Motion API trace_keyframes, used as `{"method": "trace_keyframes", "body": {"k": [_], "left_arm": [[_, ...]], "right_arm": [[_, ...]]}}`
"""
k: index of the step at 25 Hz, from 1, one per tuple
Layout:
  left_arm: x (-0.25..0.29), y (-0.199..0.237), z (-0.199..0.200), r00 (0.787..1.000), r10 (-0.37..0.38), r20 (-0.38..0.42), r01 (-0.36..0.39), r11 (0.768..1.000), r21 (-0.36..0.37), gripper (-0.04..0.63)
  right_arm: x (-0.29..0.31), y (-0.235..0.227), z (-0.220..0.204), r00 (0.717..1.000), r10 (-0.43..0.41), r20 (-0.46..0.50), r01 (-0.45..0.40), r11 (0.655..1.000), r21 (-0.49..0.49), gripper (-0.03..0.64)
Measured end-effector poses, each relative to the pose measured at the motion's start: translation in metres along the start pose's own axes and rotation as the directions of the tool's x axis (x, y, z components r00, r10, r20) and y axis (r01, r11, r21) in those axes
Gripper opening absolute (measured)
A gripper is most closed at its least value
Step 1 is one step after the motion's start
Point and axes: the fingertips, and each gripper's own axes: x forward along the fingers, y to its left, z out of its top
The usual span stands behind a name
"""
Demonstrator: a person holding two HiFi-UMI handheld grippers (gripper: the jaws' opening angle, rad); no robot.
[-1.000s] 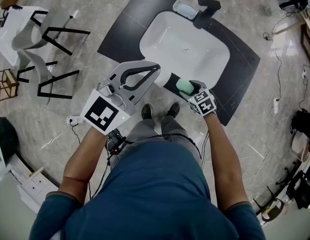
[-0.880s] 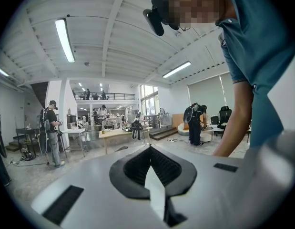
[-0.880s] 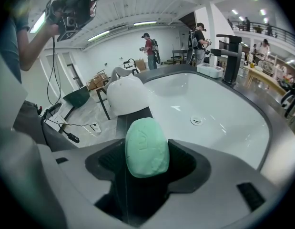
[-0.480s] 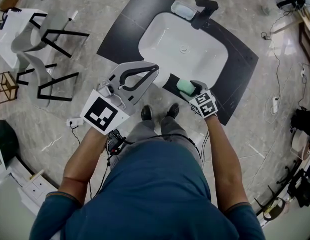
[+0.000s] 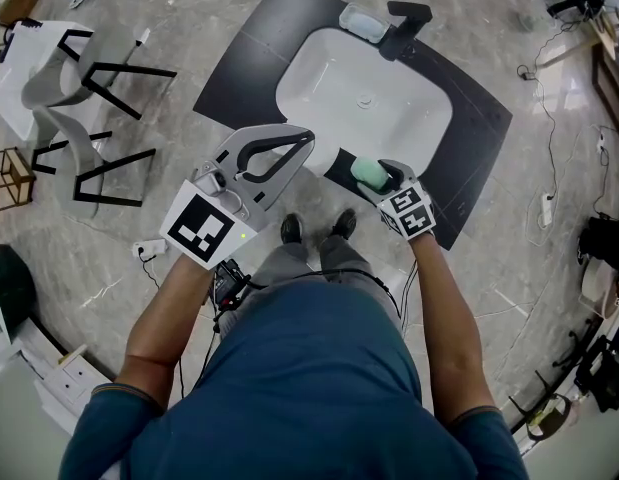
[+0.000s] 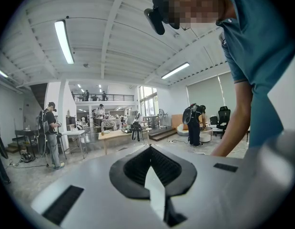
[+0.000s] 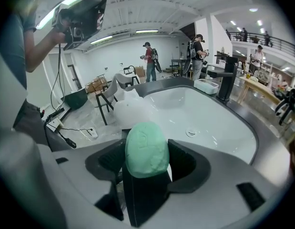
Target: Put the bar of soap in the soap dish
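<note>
Grasp stage done: clenched in the right gripper (image 7: 147, 162), a green bar of soap (image 7: 146, 144), upright, squeezed from both sides, over the near counter edge. Left to do: carrying across the sink (image 5: 329, 88) to the soap dish (image 7: 206, 85), far ahead of the right gripper on the opposite rim, just beside the black faucet (image 7: 225, 78); then lowering and letting go. Off to its left, raised and idle, the left gripper (image 5: 307, 140), closed up on nothing. Hard to make out: inside of the dish, too small to call empty. Hidden by the pads: lower end of the soap.
</note>
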Motion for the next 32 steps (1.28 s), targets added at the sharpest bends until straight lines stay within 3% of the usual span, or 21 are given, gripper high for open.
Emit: {"method": "trace_keyframes", "body": {"k": [14, 32], "left_arm": [[-0.017, 0.005, -0.002, 1.000, 0.022, 0.008, -0.022, 1.000, -0.012, -0.001], [-0.035, 0.016, -0.004, 0.998, 0.059, 0.021, -0.059, 0.998, -0.022, 0.000]], "right_arm": [[-0.010, 0.007, 0.024, 0.999, -0.024, 0.030, 0.025, 0.999, -0.035, 0.284], [-0.014, 0.020, 0.086, 0.995, -0.005, 0.095, 0.016, 0.994, -0.109, 0.284]]}}
